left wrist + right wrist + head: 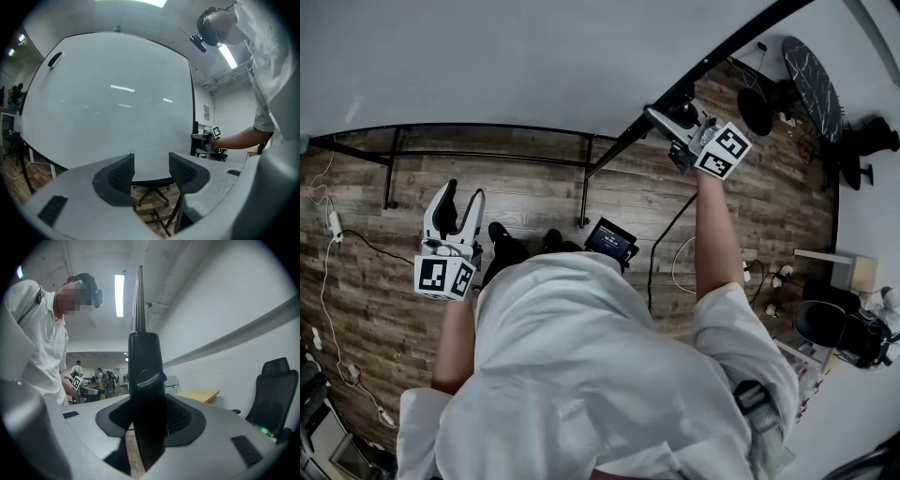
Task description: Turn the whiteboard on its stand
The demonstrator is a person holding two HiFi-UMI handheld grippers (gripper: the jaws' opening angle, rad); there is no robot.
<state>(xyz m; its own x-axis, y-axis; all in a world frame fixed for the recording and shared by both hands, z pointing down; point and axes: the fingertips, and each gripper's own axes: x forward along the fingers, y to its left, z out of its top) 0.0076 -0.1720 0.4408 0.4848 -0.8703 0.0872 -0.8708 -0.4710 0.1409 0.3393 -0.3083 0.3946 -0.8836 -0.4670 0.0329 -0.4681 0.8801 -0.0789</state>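
Firmly clamped on the black frame [145, 376] of the whiteboard [112, 98], the right gripper [147, 416] has the board's side edge upright between its pads. The left gripper [151, 171] hangs with jaws apart and nothing between them, facing the white surface but clear of it. The board fills the space ahead of the person, above its stand [487, 159] on the wood floor. The turn looks set up: next, the gripped edge likely has to swing about the stand's pivot without the grip slipping.
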